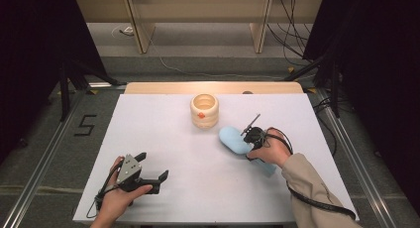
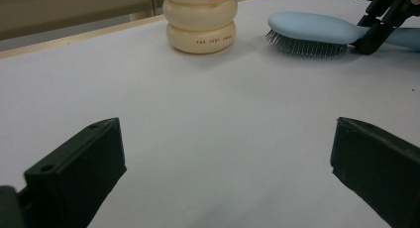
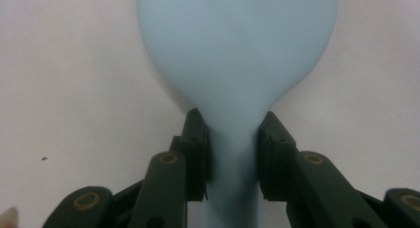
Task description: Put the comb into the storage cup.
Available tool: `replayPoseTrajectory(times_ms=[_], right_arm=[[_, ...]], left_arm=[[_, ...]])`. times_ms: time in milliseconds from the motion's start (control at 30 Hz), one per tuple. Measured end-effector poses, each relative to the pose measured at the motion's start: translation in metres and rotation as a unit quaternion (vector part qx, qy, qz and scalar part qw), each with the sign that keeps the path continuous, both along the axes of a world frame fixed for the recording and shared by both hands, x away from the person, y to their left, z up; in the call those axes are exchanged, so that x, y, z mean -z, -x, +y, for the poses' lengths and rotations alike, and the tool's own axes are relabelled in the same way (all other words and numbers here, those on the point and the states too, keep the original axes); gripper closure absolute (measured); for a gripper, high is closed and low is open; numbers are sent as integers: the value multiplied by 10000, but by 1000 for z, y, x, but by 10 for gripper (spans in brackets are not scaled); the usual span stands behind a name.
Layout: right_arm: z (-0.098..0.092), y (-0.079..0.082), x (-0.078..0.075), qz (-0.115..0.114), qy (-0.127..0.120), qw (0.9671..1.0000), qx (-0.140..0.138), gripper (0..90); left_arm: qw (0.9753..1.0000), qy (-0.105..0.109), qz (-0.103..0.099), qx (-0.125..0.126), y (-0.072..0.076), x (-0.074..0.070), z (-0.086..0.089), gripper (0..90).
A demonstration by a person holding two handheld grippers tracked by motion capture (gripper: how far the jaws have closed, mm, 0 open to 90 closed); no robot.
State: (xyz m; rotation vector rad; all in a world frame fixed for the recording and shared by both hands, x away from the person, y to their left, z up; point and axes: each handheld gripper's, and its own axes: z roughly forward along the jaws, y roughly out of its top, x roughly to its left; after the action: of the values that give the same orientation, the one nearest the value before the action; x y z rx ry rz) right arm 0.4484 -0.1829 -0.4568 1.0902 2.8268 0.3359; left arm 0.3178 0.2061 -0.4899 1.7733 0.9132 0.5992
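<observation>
Hairbrush, one, pale blue, neck clamped by right claw, left claw spread wide, one cream holder.

Pale blue brush with grey bristles on a white desk — wood-toned strip along the far edge. Cream ribbed holder near that edge, orange mark on its side. Black grippers — grey plate on the left.

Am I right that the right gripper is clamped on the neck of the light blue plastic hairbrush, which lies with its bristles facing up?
Not quite: the light blue plastic hairbrush lies bristles down on the white table, as the left gripper view shows. The right gripper is indeed clamped on its neck.
</observation>
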Motion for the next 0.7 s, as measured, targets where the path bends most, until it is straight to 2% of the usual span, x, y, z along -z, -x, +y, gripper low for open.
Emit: replayPoseTrajectory(times_ms=[700], right_arm=[[-1,3,0,-97,-45,9999,52,704]], left_arm=[[10000,5,0,-7,0,0,0,0]])
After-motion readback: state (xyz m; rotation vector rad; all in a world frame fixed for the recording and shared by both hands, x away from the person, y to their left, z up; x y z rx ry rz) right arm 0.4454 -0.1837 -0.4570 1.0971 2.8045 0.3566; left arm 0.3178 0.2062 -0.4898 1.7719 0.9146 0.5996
